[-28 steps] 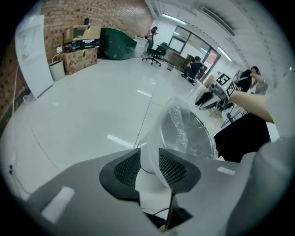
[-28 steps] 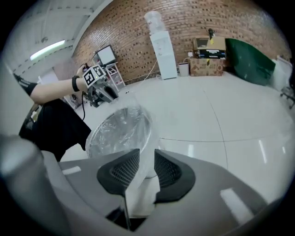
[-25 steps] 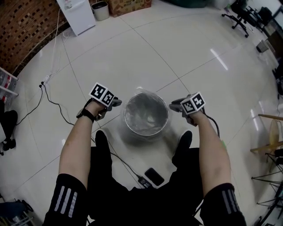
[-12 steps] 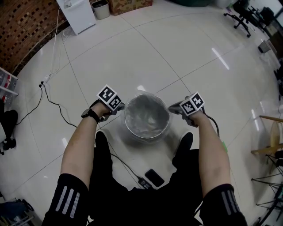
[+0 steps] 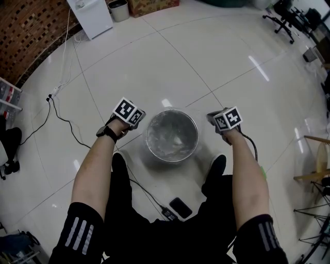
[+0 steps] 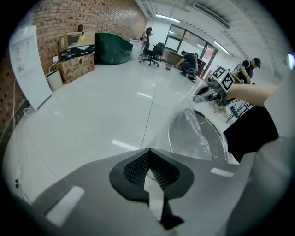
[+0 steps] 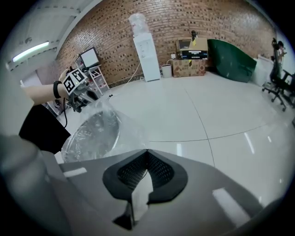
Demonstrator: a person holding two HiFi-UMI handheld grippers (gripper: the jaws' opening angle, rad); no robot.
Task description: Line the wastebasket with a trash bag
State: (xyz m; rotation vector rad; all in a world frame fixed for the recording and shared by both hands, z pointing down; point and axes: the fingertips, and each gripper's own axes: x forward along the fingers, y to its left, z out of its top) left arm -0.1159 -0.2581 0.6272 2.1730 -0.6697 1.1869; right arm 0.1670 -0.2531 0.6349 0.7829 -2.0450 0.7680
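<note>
The round metal wastebasket (image 5: 171,155) stands on the floor between the person's feet, with a clear trash bag (image 5: 172,135) inside it and over its rim. My left gripper (image 5: 139,121) is at the basket's left rim, shut on the bag's edge. In the left gripper view the film (image 6: 189,123) runs from the closed tips (image 6: 148,150) to the basket (image 6: 218,136). My right gripper (image 5: 211,118) is just off the right rim, shut on the bag's edge there. Film (image 7: 125,133) stretches from its tips (image 7: 147,150) to the basket (image 7: 90,132).
A phone (image 5: 180,206) and a black cable (image 5: 67,124) lie on the white tile floor near the person's shoes (image 5: 118,162). A white water dispenser (image 5: 93,18), a small bin (image 5: 117,10) and a cardboard box (image 5: 152,6) stand far back. An office chair (image 5: 281,16) is at top right.
The left gripper has moved right, up to the basket's left rim. The right gripper has shifted a little outward to the right, and the bag's film is drawn tighter across the rim.
</note>
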